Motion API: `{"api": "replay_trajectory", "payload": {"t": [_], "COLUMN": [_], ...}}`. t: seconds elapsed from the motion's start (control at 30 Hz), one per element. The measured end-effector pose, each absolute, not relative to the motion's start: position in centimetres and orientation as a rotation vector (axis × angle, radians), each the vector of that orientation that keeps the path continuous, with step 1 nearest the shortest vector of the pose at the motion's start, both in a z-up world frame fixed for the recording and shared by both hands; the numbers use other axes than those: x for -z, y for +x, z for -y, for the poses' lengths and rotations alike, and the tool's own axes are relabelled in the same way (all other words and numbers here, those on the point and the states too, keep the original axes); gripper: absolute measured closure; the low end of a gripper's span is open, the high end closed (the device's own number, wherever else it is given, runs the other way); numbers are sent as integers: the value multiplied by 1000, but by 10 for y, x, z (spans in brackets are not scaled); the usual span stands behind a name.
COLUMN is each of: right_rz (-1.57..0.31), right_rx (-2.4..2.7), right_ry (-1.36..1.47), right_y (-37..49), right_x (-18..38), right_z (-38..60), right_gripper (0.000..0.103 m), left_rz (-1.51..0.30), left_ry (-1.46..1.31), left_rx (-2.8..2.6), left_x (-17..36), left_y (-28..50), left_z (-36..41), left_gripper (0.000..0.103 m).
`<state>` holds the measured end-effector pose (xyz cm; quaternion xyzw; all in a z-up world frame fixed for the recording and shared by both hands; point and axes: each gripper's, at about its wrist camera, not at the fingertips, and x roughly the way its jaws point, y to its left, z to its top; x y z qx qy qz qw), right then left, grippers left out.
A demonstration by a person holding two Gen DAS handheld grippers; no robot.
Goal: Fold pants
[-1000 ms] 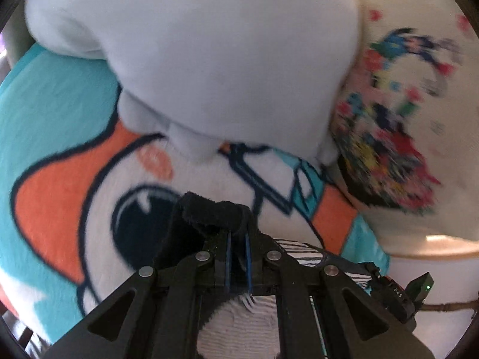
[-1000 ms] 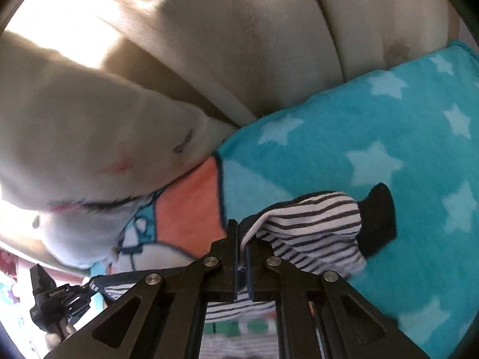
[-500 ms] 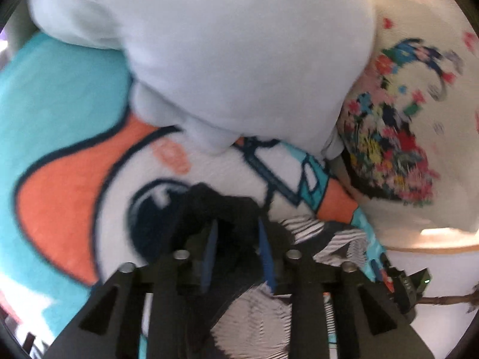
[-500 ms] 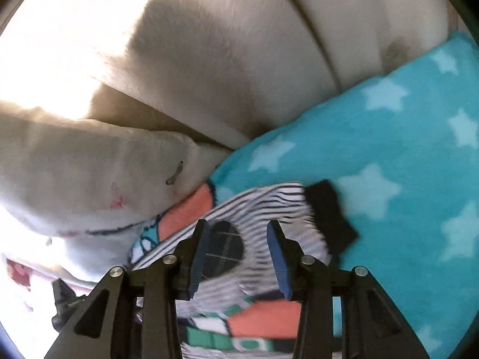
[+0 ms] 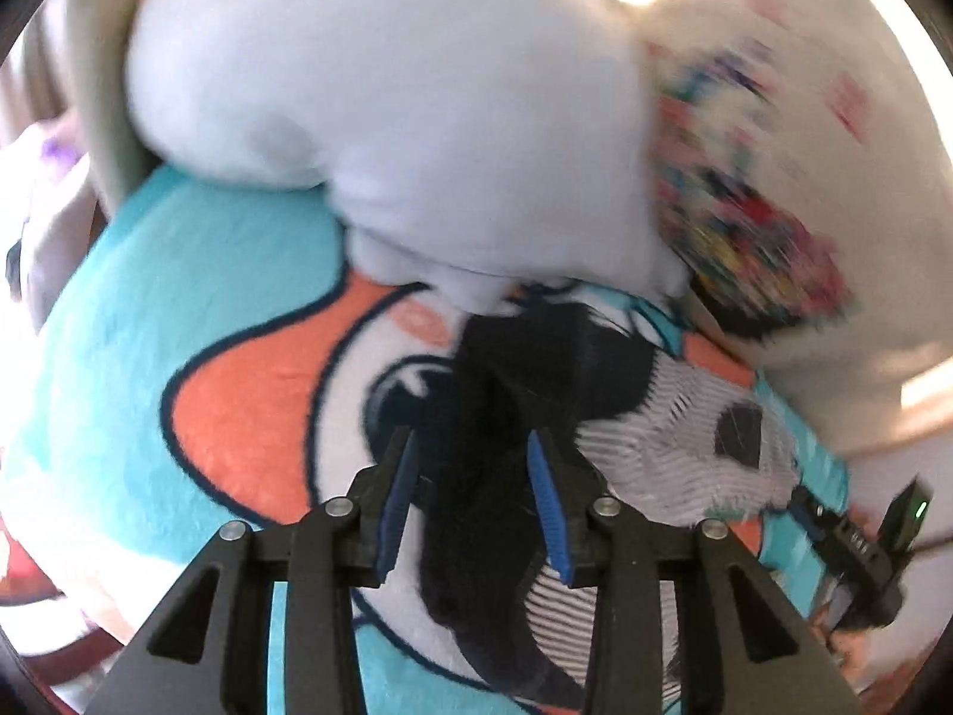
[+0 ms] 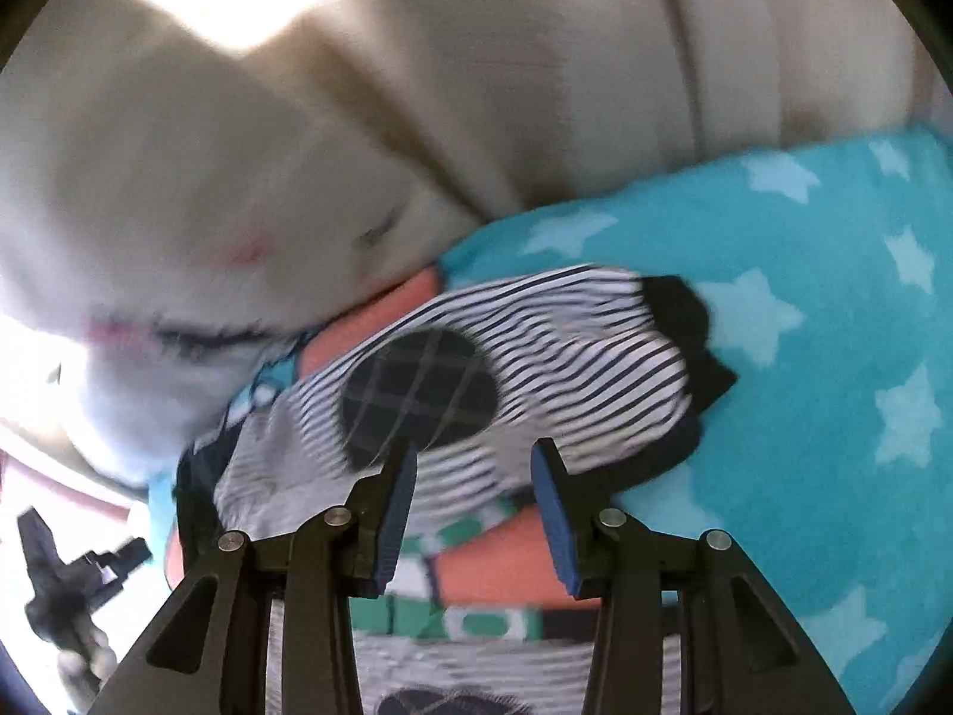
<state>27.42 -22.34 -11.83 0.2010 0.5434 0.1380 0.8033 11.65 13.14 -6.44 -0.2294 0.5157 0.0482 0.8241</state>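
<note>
Left gripper [image 5: 473, 497] jaws wide, dark cuff of striped pants [image 6: 536, 351] between them; right gripper [image 6: 473, 503] jaws wide, pants just ahead on teal blanket [image 6: 834, 357].

Both grippers were clamped on the striped pants [image 6: 536, 357] 1 s ago; now let go. Left gripper [image 5: 473, 494]: jaws spread wide, dark waistband [image 5: 524, 369] lying loose btwn them on the blanket [image 5: 178, 298]. Right gripper [image 6: 473, 500]: jaws apart too, pulled back; pants w/ dark oval patch [image 6: 417, 399] now dropped flat, black cuff [image 6: 685, 310] resting on star print.
</note>
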Motion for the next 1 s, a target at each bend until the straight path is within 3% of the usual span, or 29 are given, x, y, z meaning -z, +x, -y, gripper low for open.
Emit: {"api": "replay_trajectory", "payload": {"t": [0.23, 0.47, 0.63, 0.83, 1.0], "right_rz": [-1235, -1309, -1332, -1348, -1250], "right_rx": [-507, -626, -615, -644, -432], "right_ry": [268, 122, 84, 56, 170], "right_y": [218, 154, 117, 102, 123], "right_x": [126, 138, 140, 132, 109], "right_z": [132, 80, 74, 67, 111], "right_gripper": [59, 59, 48, 48, 48], "left_rz": [-1207, -1293, -1241, -1065, -933], "left_ry": [-207, -308, -400, -357, -275], "left_rx": [-126, -136, -75, -45, -41], "left_x": [104, 131, 106, 54, 28], "left_y": [104, 66, 49, 34, 29], "left_z": [-77, -112, -134, -153, -155], "left_gripper": [64, 59, 58, 54, 48]}}
